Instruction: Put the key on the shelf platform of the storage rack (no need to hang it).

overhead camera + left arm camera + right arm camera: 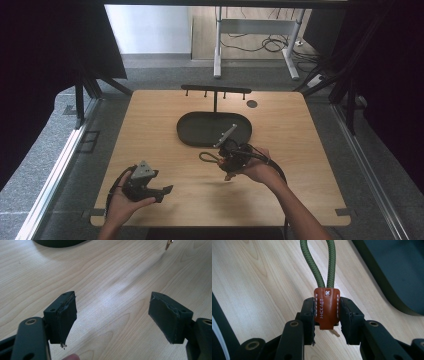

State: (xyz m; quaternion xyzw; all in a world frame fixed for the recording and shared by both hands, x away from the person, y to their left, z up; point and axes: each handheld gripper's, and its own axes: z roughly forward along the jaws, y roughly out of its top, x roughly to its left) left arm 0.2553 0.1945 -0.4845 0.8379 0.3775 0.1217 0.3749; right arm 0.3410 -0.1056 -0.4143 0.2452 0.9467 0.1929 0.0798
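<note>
Clamped between the right gripper's pads: a brown leather tab with a green cord loop reaching away over the wooden table, just beside the dark oval tray. Left gripper wide open, holding nothing, above bare tabletop.

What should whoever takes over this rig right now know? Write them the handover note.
Right gripper: shut on the brown leather tab of a green cord loop, held just above the table, near the front of the dark oval tray.
Left gripper: open, holding nothing, low over bare wood at the table's near left.
Hook rack stands behind the tray; nothing hangs on it.
Done: loop picked up.
Left: probably hang the loop on a hook.
</note>
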